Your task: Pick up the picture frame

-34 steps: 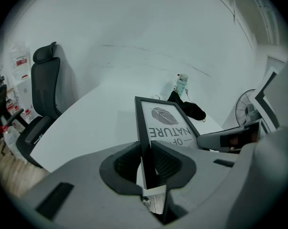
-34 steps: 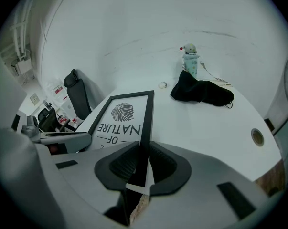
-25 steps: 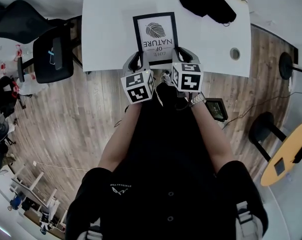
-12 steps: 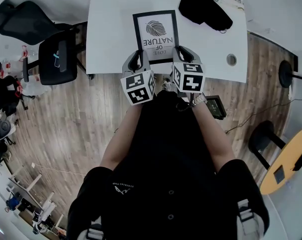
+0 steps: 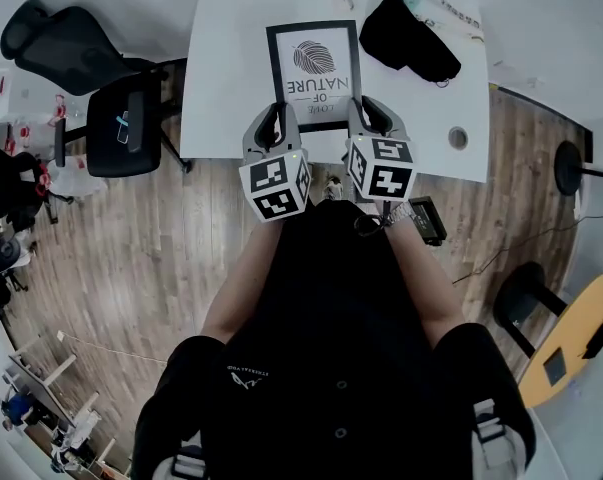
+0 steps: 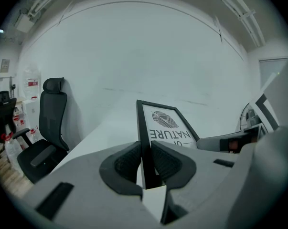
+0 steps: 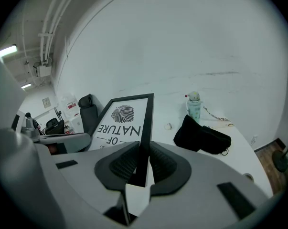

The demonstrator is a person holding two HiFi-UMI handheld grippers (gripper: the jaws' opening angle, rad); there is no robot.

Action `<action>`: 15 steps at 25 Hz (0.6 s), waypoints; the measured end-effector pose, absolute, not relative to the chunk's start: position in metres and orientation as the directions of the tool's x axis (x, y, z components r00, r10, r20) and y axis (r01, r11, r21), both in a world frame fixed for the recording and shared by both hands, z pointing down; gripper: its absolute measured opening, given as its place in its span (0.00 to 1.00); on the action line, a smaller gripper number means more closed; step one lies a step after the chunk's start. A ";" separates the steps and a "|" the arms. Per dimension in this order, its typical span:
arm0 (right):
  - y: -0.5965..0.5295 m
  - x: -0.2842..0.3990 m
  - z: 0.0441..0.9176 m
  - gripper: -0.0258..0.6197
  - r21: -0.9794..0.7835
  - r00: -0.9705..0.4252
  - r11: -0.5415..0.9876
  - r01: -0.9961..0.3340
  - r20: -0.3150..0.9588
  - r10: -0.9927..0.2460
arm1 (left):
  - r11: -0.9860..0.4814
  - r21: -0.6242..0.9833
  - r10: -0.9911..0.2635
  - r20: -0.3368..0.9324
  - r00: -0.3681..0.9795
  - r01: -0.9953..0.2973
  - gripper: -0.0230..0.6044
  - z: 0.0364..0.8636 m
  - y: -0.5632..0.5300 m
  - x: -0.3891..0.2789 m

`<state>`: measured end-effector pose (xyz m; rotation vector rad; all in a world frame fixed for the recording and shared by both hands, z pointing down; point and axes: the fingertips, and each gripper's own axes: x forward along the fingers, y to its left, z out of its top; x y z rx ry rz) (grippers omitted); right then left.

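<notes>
White tabletop point(image 5: 231, 88) fills the far part of the head view, with wood floor nearer and a black office chair point(image 5: 121, 118) off its left side. A black bag point(image 5: 411, 28) lies far right on the tabletop, and a small pale bottle point(image 7: 194, 106) stands just behind it. The picture frame point(image 5: 316, 68) has a black border and a leaf print, and hangs centre over the tabletop, near edge toward the person.

The left gripper point(image 5: 281, 118) holds its left rail near the near corner; the right gripper point(image 5: 369, 113) holds the right rail likewise. Both sets of fingers are clamped on the rail, with pads pressing either side — no slack in either gripper view.

Change from a second ago: both grippers and the frame have come up together toward the head camera, and the grip spots are the same. This reads as the lift under way — pick-up essentially made. Whether the far edge is fully clear of the tabletop, I can't confirm. What's left looks like raising both sides evenly so the frame doesn't twist.
</notes>
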<state>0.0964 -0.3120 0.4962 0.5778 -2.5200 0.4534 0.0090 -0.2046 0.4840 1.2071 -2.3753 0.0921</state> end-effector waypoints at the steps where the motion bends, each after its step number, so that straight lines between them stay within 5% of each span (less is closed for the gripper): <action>1: -0.313 0.095 0.489 0.14 -0.200 -0.786 0.855 -0.478 0.532 -0.315 | 0.609 0.146 -0.751 0.422 -0.508 -0.780 0.15 0.477 -0.205 0.008; 15: -0.311 0.093 0.382 0.14 -0.169 -0.861 0.868 -0.467 0.311 -0.402 | 0.573 0.107 -0.815 0.179 -0.551 -0.812 0.15 0.371 -0.201 0.007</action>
